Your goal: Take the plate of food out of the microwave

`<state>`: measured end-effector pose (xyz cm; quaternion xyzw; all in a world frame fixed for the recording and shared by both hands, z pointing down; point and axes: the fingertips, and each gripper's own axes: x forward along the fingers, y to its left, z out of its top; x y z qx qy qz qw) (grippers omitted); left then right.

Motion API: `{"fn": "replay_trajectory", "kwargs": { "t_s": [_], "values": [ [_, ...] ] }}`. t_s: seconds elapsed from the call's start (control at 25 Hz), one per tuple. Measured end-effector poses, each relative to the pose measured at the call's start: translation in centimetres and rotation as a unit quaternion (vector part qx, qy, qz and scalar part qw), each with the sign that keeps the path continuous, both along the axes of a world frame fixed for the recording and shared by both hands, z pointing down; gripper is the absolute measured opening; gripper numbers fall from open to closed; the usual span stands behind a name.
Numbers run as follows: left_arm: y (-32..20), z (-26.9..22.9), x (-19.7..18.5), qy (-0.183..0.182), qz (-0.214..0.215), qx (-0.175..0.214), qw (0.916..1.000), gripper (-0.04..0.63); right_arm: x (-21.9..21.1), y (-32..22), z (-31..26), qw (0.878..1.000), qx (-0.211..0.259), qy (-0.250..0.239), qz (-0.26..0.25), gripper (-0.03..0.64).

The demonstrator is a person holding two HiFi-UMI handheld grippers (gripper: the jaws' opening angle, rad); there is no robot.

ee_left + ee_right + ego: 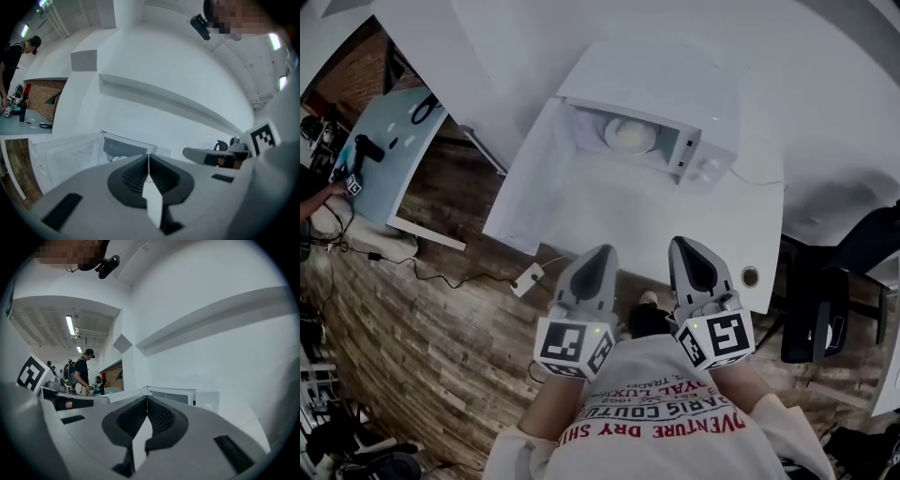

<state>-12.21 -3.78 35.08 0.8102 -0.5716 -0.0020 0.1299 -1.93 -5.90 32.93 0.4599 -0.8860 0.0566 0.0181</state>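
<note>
The microwave (656,89) stands with its door (70,154) swung wide open on its left side. In its cavity sits the plate of food (630,136), a pale round shape on the cavity floor and the only thing in there. Nothing touches it. The control panel is on the microwave's right end.

Both claws hang well short of the microwave, out in front of its open mouth and close to the person's chest, pointing towards it. The left gripper (603,251) has its jaws pressed together with nothing between them. The right gripper (680,242) is the same, its ribbed pads meeting along one line and holding nothing. The two are side by side, apart from each other, and neither is over the plate.

The microwave rests on a white table (609,216) against a white wall. The tabletop in front of the microwave is bare, with a round cable hole (751,276) near the edge to the microwave's front right. Below the table edge is a wood-plank floor (441,319), where a small white power block (528,278) lies on a cable to the microwave's front left. Further left of the microwave is a second, pale table (394,159) with a few dark items on it, and beyond it a brick wall (356,75). A dark chair (820,309) stands to the microwave's right. In the right gripper view, a person in a cap (83,371) stands in the room well off to the microwave's left.
</note>
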Motion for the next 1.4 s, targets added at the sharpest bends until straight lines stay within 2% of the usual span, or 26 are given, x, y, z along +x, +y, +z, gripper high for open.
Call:
{"fn": "replay_trajectory", "kwargs": {
  "t_s": [0.2,0.4,0.6,0.76,0.92,1.04,1.16,1.4],
  "values": [
    [-5.5,0.4,-0.4,-0.009,-0.009,-0.009,0.9999,0.011,0.1,-5.7,0.4,1.0,-0.005,0.001,-0.002,0.011],
    [-10.5,1.0,-0.9,0.001,-0.026,-0.032,0.9991,0.011,1.1,-10.5,0.8,1.0,-0.015,0.008,-0.011,0.012],
    [-14.3,2.4,0.5,-0.032,-0.013,-0.041,0.9985,0.011,2.5,-14.4,2.3,0.999,-0.019,0.025,0.005,0.011],
    [-16.7,4.4,1.1,-0.023,0.01,-0.07,0.9972,0.011,2.5,-16.5,4.3,0.998,-0.045,0.032,0.024,0.011],
    [-19.6,6.2,0.7,-0.027,0.031,-0.089,0.9952,0.011,1.4,-18.6,5.3,0.997,-0.051,0.043,0.032,0.011],
    [-21.2,7.5,0.3,-0.015,0.053,-0.087,0.9947,0.011,0.4,-19.8,7.0,0.996,-0.063,0.057,0.042,0.011],
    [-23.5,9.2,-1.0,0.012,0.042,-0.094,0.9946,0.011,-0.4,-21.6,8.3,0.994,-0.073,0.062,0.058,0.011],
    [-26.9,14.9,-4.4,0.051,0.006,-0.166,0.9847,0.011,-1.5,-23.5,11.1,0.989,-0.102,0.054,0.093,0.011]
  ]
}}
